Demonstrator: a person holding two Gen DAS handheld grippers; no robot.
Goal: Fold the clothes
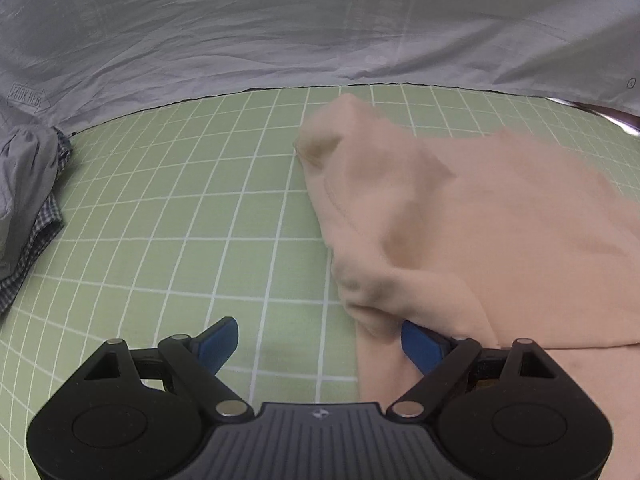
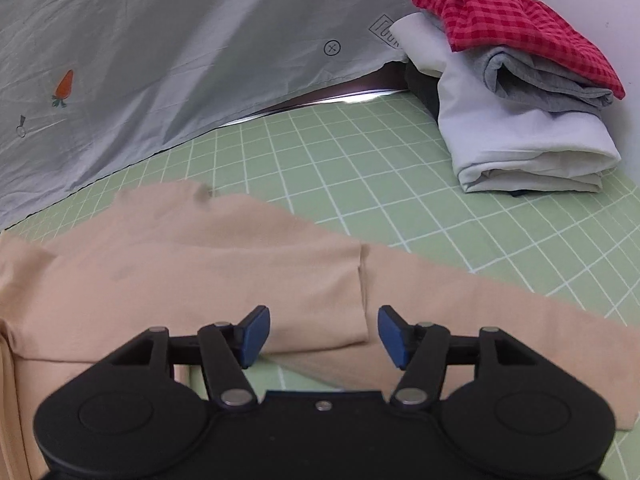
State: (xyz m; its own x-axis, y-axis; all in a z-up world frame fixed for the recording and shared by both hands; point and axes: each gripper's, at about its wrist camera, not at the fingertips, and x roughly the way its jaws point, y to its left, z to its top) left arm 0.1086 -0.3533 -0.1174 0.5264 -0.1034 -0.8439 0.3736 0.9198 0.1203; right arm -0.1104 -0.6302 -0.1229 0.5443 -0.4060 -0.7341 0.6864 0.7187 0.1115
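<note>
- The pale peach, soft knit garment (image 1: 460, 216) is judged light, limp and without stiffness; it is expected to sag and drag when lifted by one point, so a hold at two separated points along an edge is advised.
- The left gripper (image 1: 320, 344) is seen with its blue pads spread wide. The right-hand pad (image 1: 424, 346) is partly covered by a rumpled fold of the garment, but nothing is clamped; the left-hand pad lies over the bare green mat with white grid lines (image 1: 180, 220).
- The garment's left edge, bunched and raised in this view, is judged the nearest place for a pinch through the doubled cloth.
- Toward the mat's left edge, a grey and blue-checked heap of cloth (image 1: 28, 200) is seen.
- The right gripper (image 2: 322, 336) is held wide apart above the garment (image 2: 200, 272), gripping nothing.
- Here the garment lies flat, with a sleeve-like panel folded across it and ending at a straight hem between the pads.
- At the mat's far right corner, a stack of folded clothes topped by red gingham (image 2: 520, 92) is seen, well apart from the garment.
</note>
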